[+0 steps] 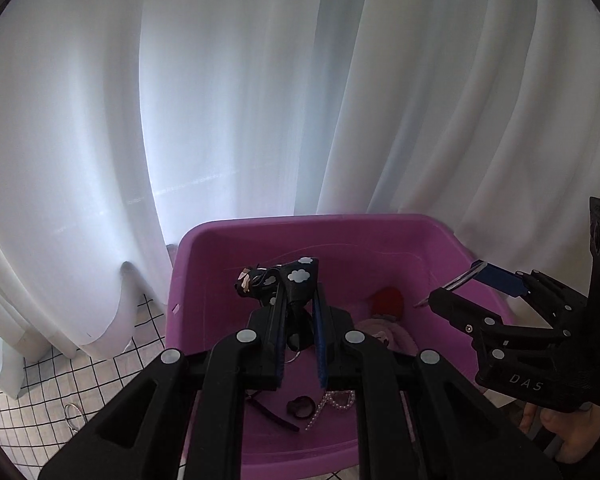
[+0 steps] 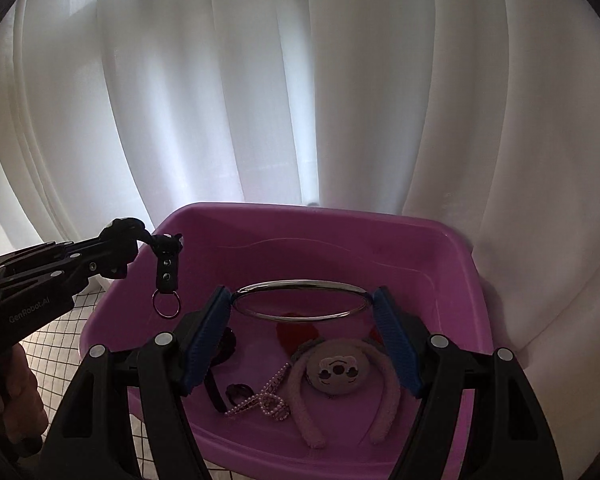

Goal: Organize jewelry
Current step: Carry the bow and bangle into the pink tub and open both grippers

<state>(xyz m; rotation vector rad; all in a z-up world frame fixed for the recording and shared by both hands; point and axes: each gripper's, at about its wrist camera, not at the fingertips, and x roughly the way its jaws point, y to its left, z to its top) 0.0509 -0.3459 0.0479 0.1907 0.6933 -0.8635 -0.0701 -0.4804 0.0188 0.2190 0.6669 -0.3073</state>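
Progress looks to be about the middle, by my judgement. Your left gripper [image 1: 298, 312] has its fingers pressed together on a black keychain [image 2: 165, 258] with a ring hanging under it, over the left rim of the purple tub [image 2: 420, 248]. Your right gripper [image 2: 302, 334] clamps a metal bangle [image 2: 300, 300] between its wide-set fingers, above the tub. Already inside lie a pink plush headband [image 2: 332, 376], a pearl chain [image 2: 268, 400], a dark ring [image 2: 239, 391] and something red. You have yet to release both held pieces. One wire ring [image 1: 73, 414] lies on the checked cloth [image 1: 40, 400].
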